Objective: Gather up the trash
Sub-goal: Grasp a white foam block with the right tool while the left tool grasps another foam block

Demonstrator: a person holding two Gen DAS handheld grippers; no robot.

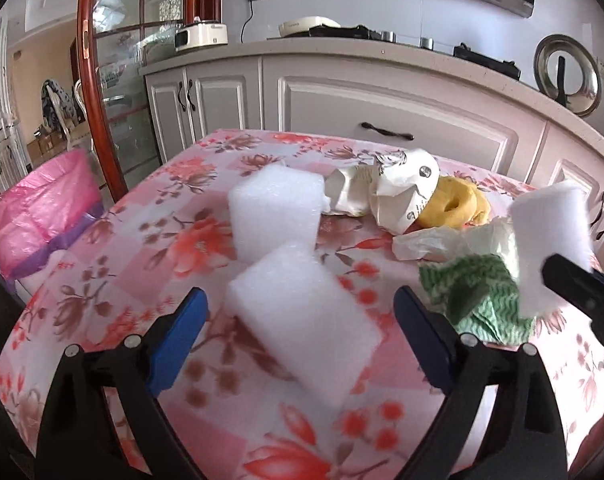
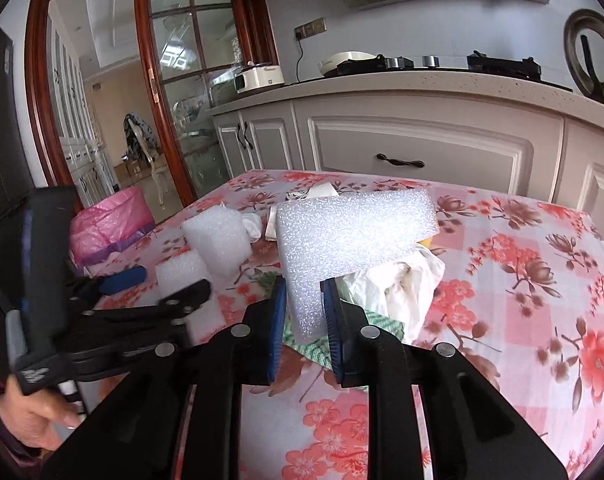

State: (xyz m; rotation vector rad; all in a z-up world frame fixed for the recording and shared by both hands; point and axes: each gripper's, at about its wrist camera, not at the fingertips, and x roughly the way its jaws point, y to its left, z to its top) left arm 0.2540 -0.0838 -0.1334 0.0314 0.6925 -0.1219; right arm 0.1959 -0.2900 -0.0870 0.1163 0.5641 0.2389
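Foam block clamped in right tool; left tool straddles second block.

White foam blocks: matt, finely pitted, granular. Floral pink tablecloth: smooth, faintly sheened. Crumpled white paper cup: matt, creased. Green-and-white woven cloth: soft, matt. Pink plastic bin liner: thin, glossy, wrinkled. Round steel pot lid: polished metal. Gripper pads: blue, ribbed.

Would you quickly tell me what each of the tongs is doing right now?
Left tongs: open, straddling a foam block, not gripping.
Right tongs: shut on a foam piece.
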